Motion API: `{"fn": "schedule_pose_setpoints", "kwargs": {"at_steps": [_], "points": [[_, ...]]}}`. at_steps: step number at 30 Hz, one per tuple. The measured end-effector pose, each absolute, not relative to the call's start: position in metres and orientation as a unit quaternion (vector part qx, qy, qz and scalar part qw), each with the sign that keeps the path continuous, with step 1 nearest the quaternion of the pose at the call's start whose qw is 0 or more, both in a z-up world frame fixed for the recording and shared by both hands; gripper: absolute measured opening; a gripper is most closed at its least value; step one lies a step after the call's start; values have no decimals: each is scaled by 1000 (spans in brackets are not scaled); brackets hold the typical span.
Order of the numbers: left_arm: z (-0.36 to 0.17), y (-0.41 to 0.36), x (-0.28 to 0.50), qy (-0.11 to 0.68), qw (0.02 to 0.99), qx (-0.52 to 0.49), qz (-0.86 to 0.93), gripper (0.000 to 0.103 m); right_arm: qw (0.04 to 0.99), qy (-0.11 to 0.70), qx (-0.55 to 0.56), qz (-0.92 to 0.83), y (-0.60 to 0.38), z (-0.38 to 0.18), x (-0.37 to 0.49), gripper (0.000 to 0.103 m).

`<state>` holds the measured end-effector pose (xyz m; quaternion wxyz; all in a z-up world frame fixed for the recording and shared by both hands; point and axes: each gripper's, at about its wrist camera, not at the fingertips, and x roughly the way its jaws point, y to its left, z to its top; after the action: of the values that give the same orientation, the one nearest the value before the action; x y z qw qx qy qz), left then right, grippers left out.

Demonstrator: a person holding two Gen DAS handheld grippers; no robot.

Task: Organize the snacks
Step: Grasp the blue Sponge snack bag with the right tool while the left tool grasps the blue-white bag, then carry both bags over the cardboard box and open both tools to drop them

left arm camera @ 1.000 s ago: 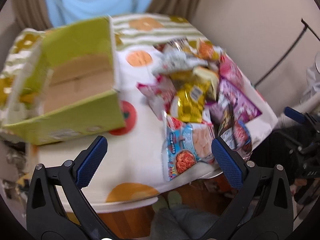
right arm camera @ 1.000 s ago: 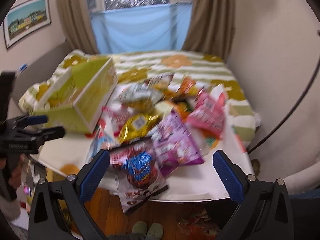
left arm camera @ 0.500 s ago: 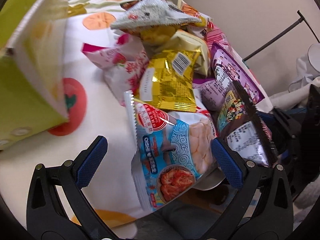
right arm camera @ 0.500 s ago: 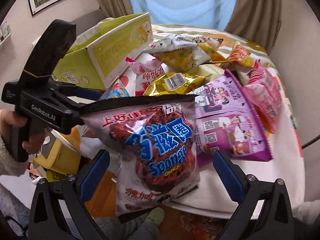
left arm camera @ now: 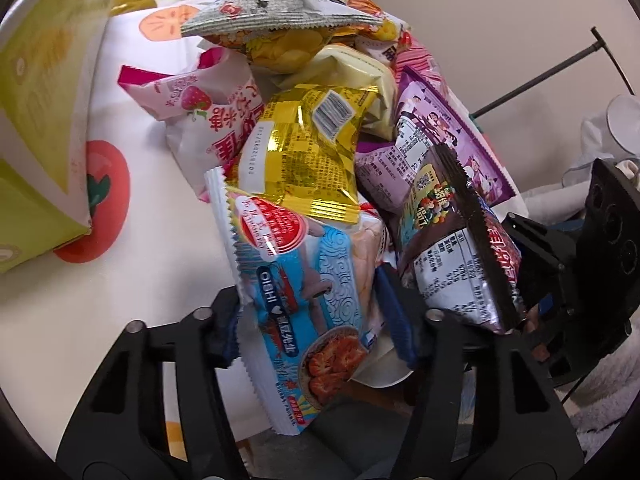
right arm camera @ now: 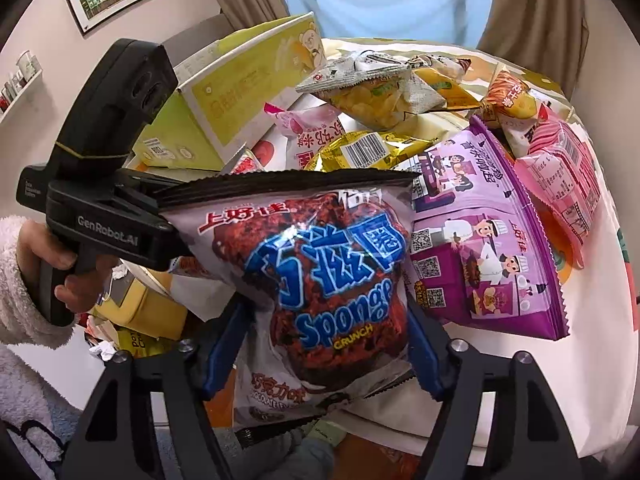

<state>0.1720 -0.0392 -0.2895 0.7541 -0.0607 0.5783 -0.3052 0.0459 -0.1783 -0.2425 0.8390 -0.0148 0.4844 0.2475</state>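
Left tongs (left arm camera: 316, 320) closing on blue kimchi-picture packet (left arm camera: 304, 300) at desk (left arm camera: 132, 280) edge; right tongs (right arm camera: 324, 344) closing on brown Sponge Crunch bag (right arm camera: 320, 276), just beside. Behind both: gold packet (left arm camera: 304, 156), purple bag (right arm camera: 488, 248). Left of pile, green box (right arm camera: 248, 92), cropped.

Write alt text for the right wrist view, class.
The right gripper is closing its blue pads on a dark Sponge Crunch bag at the table edge, snack packets piled behind, a green box at left.
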Motion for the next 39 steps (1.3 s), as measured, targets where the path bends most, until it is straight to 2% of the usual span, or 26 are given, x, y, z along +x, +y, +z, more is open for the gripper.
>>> {"fn": "schedule_pose_setpoints", "kwargs": {"at_steps": [6,18,31,39], "points": [[-275,-29,164,571,769,-54,-284,48,836,484,-9,259,-179,-241,48,55],[-230,11,134,549,801,-71,-230,48,836,473,-5,280,-175,-208,47,54],[-134,63,91,477,859,-92,-161,48,847,430,-33,312,-162,-136,60,54],[-83,131,114,427,893,-99,-99,48,856,391,-53,335,-118,-89,88,54]]}}
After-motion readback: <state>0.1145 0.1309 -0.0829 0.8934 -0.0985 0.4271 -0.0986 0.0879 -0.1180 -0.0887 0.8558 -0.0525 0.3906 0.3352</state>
